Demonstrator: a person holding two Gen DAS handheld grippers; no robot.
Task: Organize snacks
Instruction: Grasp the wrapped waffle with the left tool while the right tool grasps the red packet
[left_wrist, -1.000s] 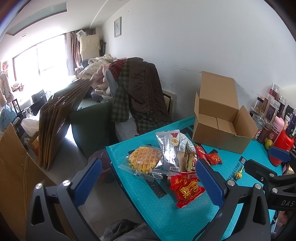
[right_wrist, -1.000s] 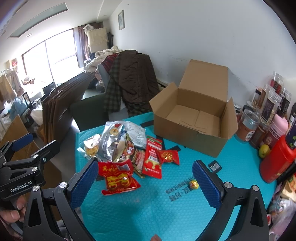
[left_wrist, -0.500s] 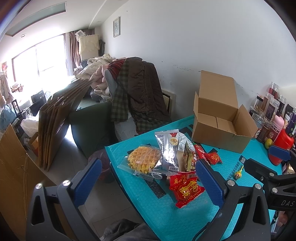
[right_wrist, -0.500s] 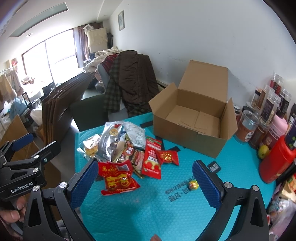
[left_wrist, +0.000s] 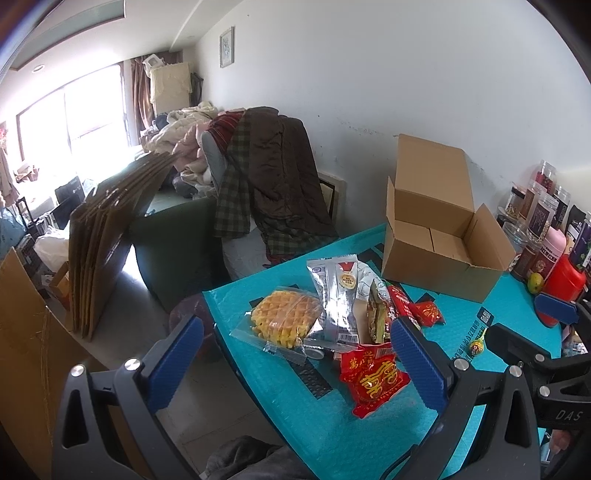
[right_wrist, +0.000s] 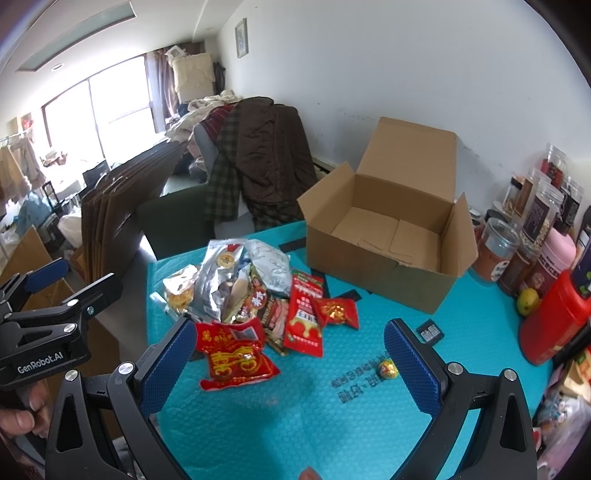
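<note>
While both of my grippers hang above the near edge of the teal bubble-wrap mat (right_wrist: 369, 424), the snack pile (right_wrist: 255, 295) lies in a loose heap on the mat's left half, just left of the open cardboard box (right_wrist: 388, 240). My left gripper (left_wrist: 295, 362) has its blue-padded fingers spread wide and holds nothing; my right gripper (right_wrist: 288, 365) is likewise spread, with nothing between its pads. Nearest to me in the heap is a glossy red packet with gold characters (right_wrist: 236, 358), lying flat. Behind it a long red sachet (right_wrist: 304, 314) overlaps a small red-and-gold pouch (right_wrist: 336, 312). A crinkled silver foil bag bearing a gold medal emblem (left_wrist: 338, 295) leans across the middle, and a golden waffle in clear wrap (left_wrist: 284, 321) sits at the pile's left edge. A small round yellow sweet (right_wrist: 387, 368) rests alone, apart from the heap. The box stands with its flaps up and its bare floor showing. Jars and a red canister (right_wrist: 554, 317) line the right side.
</note>
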